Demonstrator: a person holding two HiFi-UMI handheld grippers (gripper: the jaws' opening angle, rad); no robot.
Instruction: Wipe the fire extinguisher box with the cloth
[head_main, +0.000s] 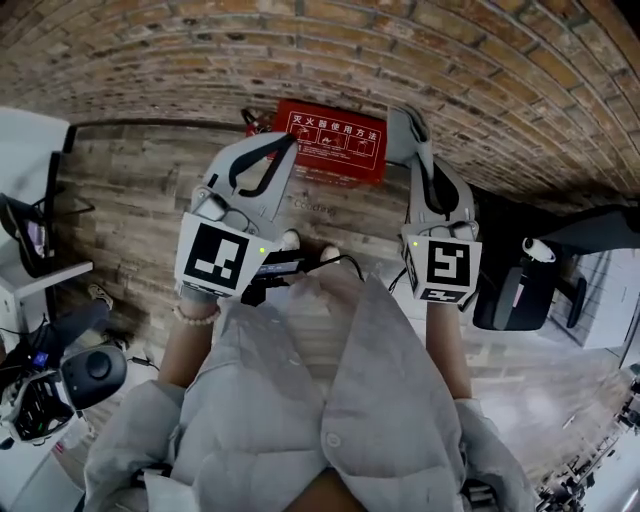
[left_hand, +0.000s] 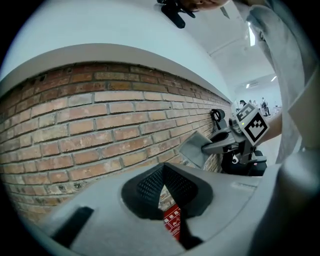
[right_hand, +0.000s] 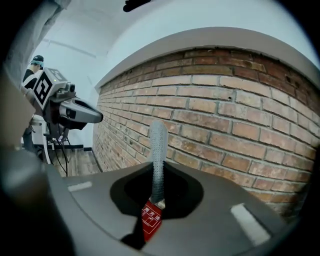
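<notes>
- Brick wall (head_main: 450, 60) behind; fire extinguisher box (head_main: 335, 140) at its foot, far centre.
- Right gripper (right_hand: 157, 172) fingers pinch the cloth (right_hand: 158, 145); left gripper (left_hand: 163, 172) fingers closed, empty.
- Advised: press cloth flat on box, stroke evenly.

The red fire extinguisher box (head_main: 335, 140) lies at the brick wall's (head_main: 450, 50) foot; the grey cloth (right_hand: 158, 145) stands pinched in the right gripper (right_hand: 157, 196).

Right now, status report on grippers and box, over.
Left gripper jaws shut, empty. Right gripper jaws shut on grey cloth. Red fire extinguisher box against brick wall. Nothing seen blocking.
</notes>
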